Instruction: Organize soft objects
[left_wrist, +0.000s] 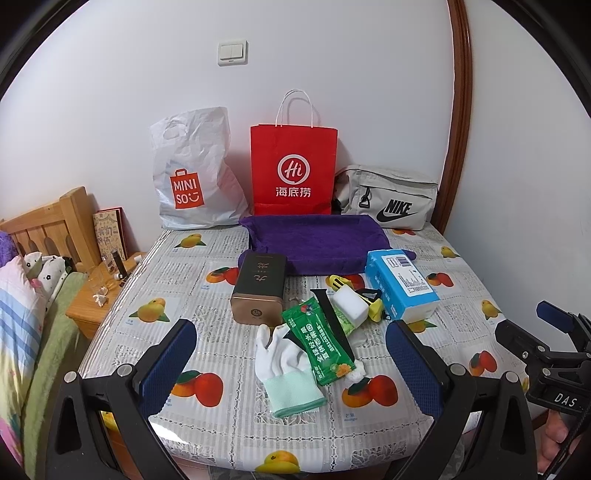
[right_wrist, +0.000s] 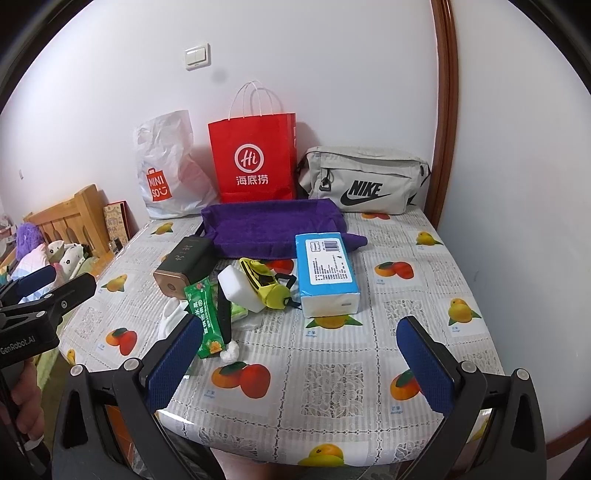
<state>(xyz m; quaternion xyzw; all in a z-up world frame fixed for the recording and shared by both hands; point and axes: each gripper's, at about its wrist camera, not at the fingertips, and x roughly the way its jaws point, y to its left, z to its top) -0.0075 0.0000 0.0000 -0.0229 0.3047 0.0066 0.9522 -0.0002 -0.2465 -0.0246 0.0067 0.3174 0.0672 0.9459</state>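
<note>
A white glove with a mint cuff (left_wrist: 286, 369) lies near the table's front, between the open fingers of my left gripper (left_wrist: 291, 350), which hovers just short of it. Beside the glove lies a green sachet (left_wrist: 319, 345), then a white sponge block (left_wrist: 351, 304), a yellow object (left_wrist: 375, 301) and a blue tissue pack (left_wrist: 400, 282). A folded purple towel (left_wrist: 317, 240) rests further back. My right gripper (right_wrist: 299, 350) stands open over bare tablecloth, right of the sachet (right_wrist: 207, 319) and in front of the tissue pack (right_wrist: 327, 273).
A dark tin with a copper end (left_wrist: 260, 288) lies left of the pile. Against the wall stand a white Miniso bag (left_wrist: 192, 173), a red paper bag (left_wrist: 293, 168) and a grey Nike pouch (left_wrist: 388, 199). A bed and nightstand (left_wrist: 92, 295) lie off the table's left edge.
</note>
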